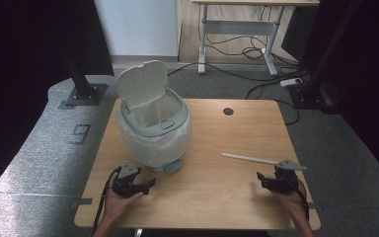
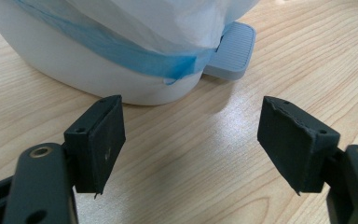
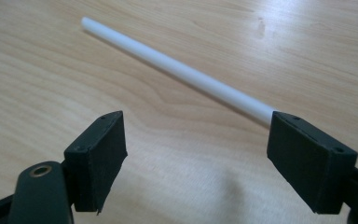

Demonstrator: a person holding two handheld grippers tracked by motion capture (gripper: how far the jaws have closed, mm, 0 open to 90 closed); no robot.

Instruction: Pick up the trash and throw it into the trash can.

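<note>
- I see the white rod (image 3: 177,70) lying bare on the woodgrain bench (image 1: 217,192), its near end hidden behind my right tongs (image 3: 193,161), jaws apart.
- Left tongs (image 2: 191,144) gape near the rounded, bag-lined pedal bin (image 1: 153,123), lid up.

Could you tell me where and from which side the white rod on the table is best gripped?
Grip the rod near its middle, coming straight down from above with the jaws across it: it lies flat on the table, thin and round. The open right claw sits by its near end.
</note>
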